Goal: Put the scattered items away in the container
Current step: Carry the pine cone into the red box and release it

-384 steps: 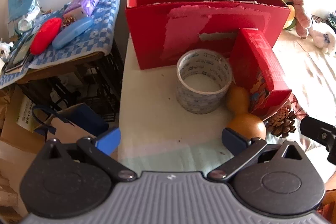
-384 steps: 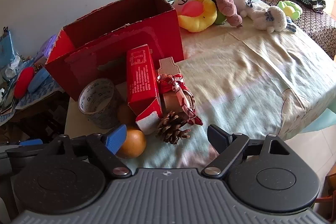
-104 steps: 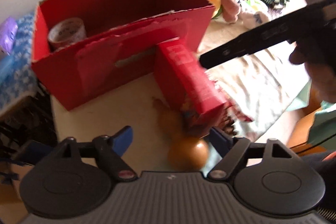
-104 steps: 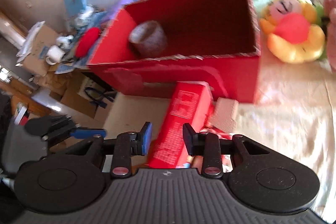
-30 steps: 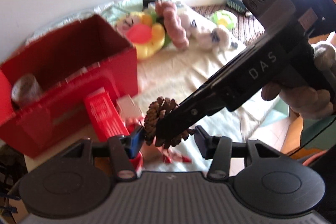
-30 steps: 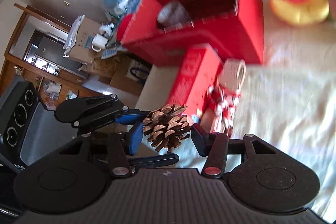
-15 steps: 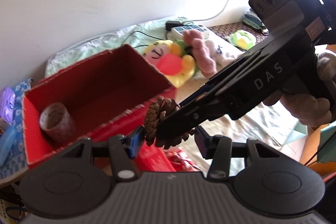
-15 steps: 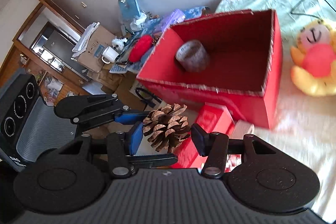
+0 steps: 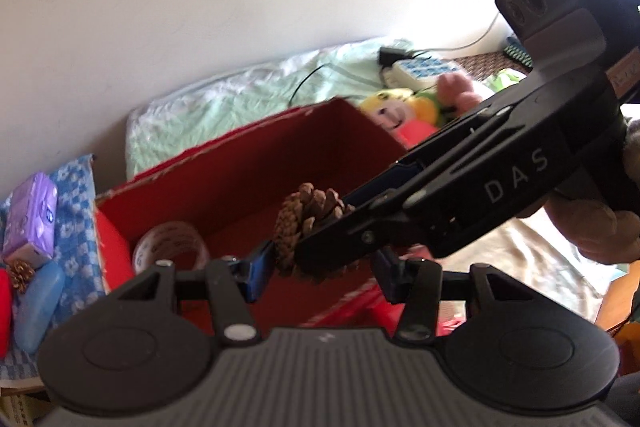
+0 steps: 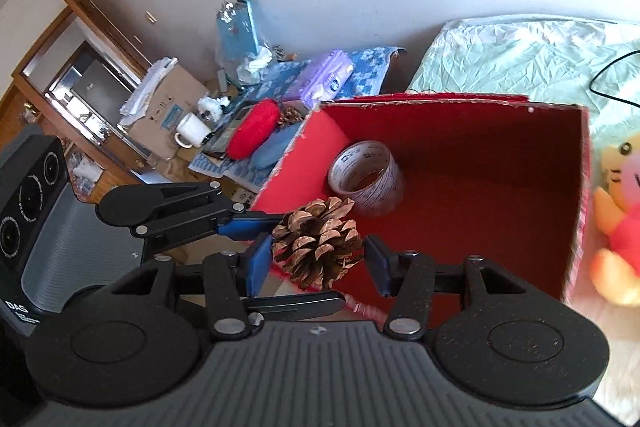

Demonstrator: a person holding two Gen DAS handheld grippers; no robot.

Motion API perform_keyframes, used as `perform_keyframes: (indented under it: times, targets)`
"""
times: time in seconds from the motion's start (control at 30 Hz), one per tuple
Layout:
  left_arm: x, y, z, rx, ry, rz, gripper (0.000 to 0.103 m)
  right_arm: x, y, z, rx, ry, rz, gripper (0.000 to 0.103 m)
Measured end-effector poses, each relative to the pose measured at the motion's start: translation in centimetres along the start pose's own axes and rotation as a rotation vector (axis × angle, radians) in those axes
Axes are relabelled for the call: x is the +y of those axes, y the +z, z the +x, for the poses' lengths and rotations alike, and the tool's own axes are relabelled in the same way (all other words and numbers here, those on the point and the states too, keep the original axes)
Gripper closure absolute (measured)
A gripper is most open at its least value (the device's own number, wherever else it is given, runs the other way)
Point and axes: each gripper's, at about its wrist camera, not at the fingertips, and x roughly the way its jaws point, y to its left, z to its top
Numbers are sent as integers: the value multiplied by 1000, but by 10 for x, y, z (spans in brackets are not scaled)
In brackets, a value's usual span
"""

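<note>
A brown pine cone (image 10: 318, 241) sits between the fingers of both my grippers, held in the air over the near rim of the open red box (image 10: 480, 167). My right gripper (image 10: 316, 263) is shut on it from the near side. My left gripper (image 10: 256, 223) comes in from the left and also closes on it. In the left wrist view the pine cone (image 9: 308, 223) is between my left gripper's (image 9: 320, 271) fingers, with the right gripper's body crossing in front. A roll of clear tape (image 10: 366, 177) lies inside the box (image 9: 248, 171) at its left end.
Plush toys (image 10: 618, 219) lie on the pale cloth right of the box. A side table with a blue checked cloth (image 10: 288, 83) holds a purple pack, red and blue cases and a second small pine cone. A red carton (image 9: 384, 315) shows below the box's near wall.
Both grippers have carried the pine cone up and forward, from above the table in front of the box to over the box's near rim. The grip on the cone is unchanged.
</note>
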Motion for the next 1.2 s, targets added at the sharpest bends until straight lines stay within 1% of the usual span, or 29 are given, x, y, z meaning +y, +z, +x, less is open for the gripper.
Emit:
perform_keyframes:
  times: [0.13, 0.27, 0.37, 0.4, 0.43, 0.5, 0.53, 0.57, 0.63, 0.7, 0.77, 0.8, 0.9, 1.03, 1.2]
  targets:
    - [21, 0, 23, 63, -6, -39, 52, -13, 12, 34, 56, -4, 45, 49]
    - [40, 0, 47, 141, -10, -94, 51, -32, 19, 66, 127, 15, 143, 49]
    - [48, -4, 66, 212, 29, -109, 51, -44, 23, 85, 183, 13, 202, 49]
    - [50, -4, 72, 233, 31, -112, 47, -48, 24, 92, 208, 12, 222, 50]
    - [53, -5, 76, 250, 19, -132, 39, -50, 25, 98, 233, 11, 233, 49]
    - [59, -4, 80, 280, 16, -160, 34, -53, 27, 108, 266, 3, 245, 49]
    - [61, -3, 81, 296, 22, -169, 30, -54, 27, 112, 281, -2, 253, 49]
    - [62, -3, 82, 307, 32, -174, 29, -56, 27, 116, 293, -7, 264, 49]
    - [64, -3, 80, 317, 37, -175, 29, -61, 29, 122, 310, -12, 280, 49]
    - [67, -6, 80, 333, 33, -186, 29, -65, 29, 130, 334, -35, 302, 49]
    - [69, -8, 78, 330, 20, -198, 30, -67, 31, 136, 374, -22, 329, 49]
    - [69, -8, 79, 332, 20, -200, 30, -66, 31, 139, 391, -20, 320, 49]
    - [71, -6, 81, 339, 6, -216, 31, -58, 33, 148, 453, -62, 287, 48]
    - [78, -7, 80, 319, -34, -247, 30, -52, 33, 158, 481, -69, 266, 48]
    - [81, -11, 78, 308, -51, -235, 29, -59, 29, 162, 515, -45, 322, 48]
